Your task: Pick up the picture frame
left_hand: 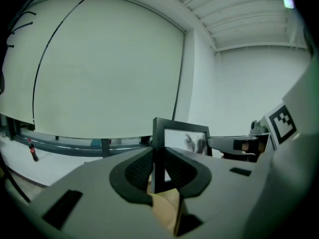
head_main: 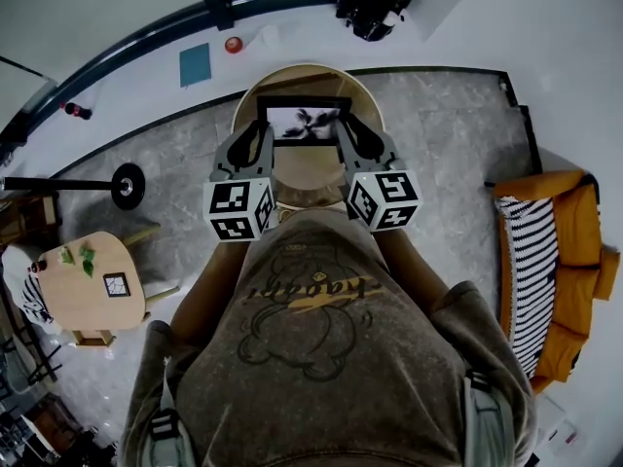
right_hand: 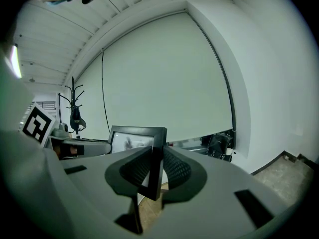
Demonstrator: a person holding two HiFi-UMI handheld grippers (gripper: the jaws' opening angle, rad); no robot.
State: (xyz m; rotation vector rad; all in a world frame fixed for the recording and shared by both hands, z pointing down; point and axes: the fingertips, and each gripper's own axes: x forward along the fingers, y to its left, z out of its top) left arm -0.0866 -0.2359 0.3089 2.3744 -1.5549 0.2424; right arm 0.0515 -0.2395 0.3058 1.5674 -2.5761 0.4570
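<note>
Black picture frame (head_main: 304, 123), upright, pale print, gripped at both sides

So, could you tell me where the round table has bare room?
The round table is bare on the near side, between the left tongs and right tongs, and along its far rim; the picture frame crowds the middle.

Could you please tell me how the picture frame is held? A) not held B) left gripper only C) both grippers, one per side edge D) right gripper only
C: the left gripper and right gripper each clamp one side edge of the picture frame.
</note>
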